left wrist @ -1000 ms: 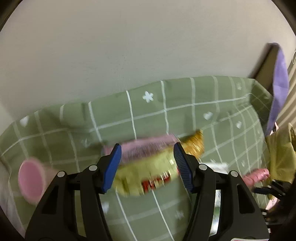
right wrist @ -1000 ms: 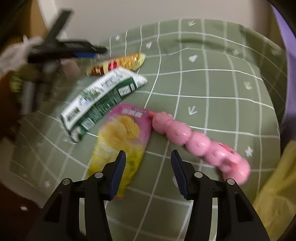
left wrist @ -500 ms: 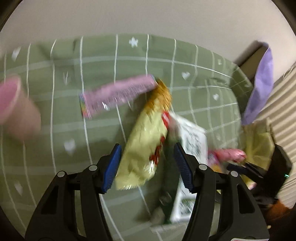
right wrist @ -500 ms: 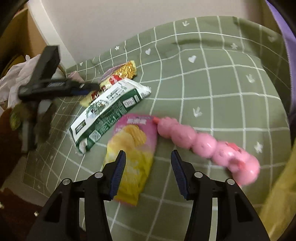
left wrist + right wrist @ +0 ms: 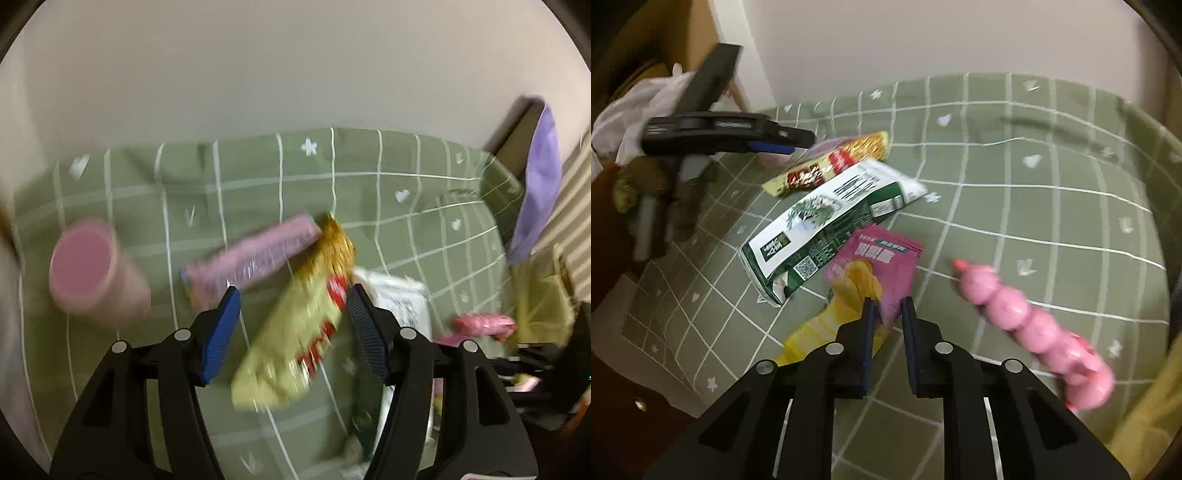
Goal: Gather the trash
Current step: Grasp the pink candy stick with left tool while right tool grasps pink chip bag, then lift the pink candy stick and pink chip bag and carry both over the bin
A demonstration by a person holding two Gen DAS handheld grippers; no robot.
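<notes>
Matt green cloth tablecloth (image 5: 1015, 166); glossy foil snack bag (image 5: 295, 332); shiny plastic pink wrapper (image 5: 886, 266); smooth pink plastic cup (image 5: 88, 269).

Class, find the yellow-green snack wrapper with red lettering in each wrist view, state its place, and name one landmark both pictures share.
Left wrist view: the yellow-green snack wrapper lies centre frame, running diagonally between the left gripper's open fingers.
Right wrist view: the same wrapper sits upper left of centre, just behind the white-and-green package.
Shared landmark: the pink bead-shaped toy.
</notes>
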